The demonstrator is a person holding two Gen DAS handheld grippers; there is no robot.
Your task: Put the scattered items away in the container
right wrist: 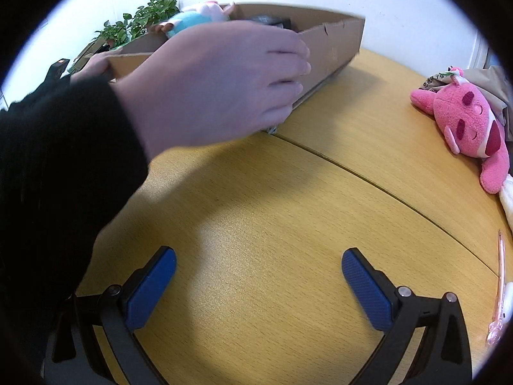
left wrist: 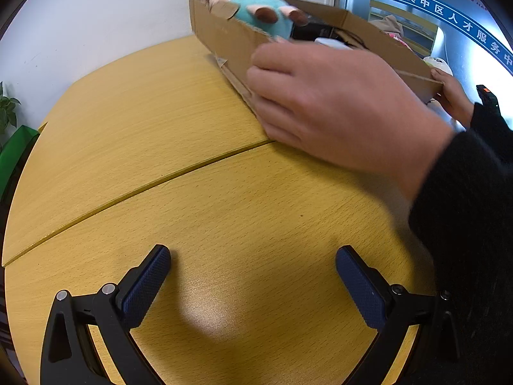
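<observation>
A shallow cardboard box (left wrist: 231,35) (right wrist: 333,41) stands at the far side of the yellow wooden table (left wrist: 198,192) (right wrist: 272,208). It holds a teal and pink plush toy (left wrist: 259,6) (right wrist: 189,19) and dark items. A person's bare hand (left wrist: 327,102) (right wrist: 218,83) grips the box's near wall; a second hand (left wrist: 452,96) holds its far end. My left gripper (left wrist: 253,276) rests open low over the table, nothing between its fingers. My right gripper (right wrist: 259,276) is open too, and empty. A pink plush toy (right wrist: 471,125) lies at the table's right edge.
A pink pen (right wrist: 498,285) lies at the table's right rim. Potted green plants (right wrist: 138,22) stand behind the box. A black sleeve (right wrist: 57,176) (left wrist: 468,224) crosses both views. A seam (left wrist: 134,189) splits the tabletop. A beige bag (right wrist: 490,86) sits behind the pink plush.
</observation>
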